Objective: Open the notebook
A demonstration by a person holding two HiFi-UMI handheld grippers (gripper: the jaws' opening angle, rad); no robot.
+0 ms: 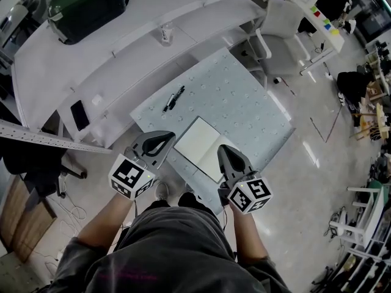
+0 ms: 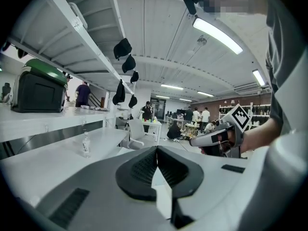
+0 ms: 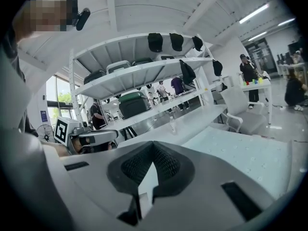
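The notebook (image 1: 197, 144) lies open on the pale dotted table (image 1: 244, 96), its blank white pages facing up near the table's front edge. My left gripper (image 1: 170, 143) hovers at the notebook's left edge, and in its own view the left gripper (image 2: 157, 150) has its jaws shut, tips meeting with nothing between them. At the notebook's right edge sits my right gripper (image 1: 222, 149). In its own view the right gripper (image 3: 153, 148) is likewise shut and empty. Both point nearly level, away from the page.
Black pens (image 1: 174, 98) lie on the table beyond the notebook. A white counter behind holds a small bottle (image 1: 165, 34) and a green-lidded black box (image 1: 85, 8). A white chair (image 1: 278, 20) stands at the far right. People stand in the background.
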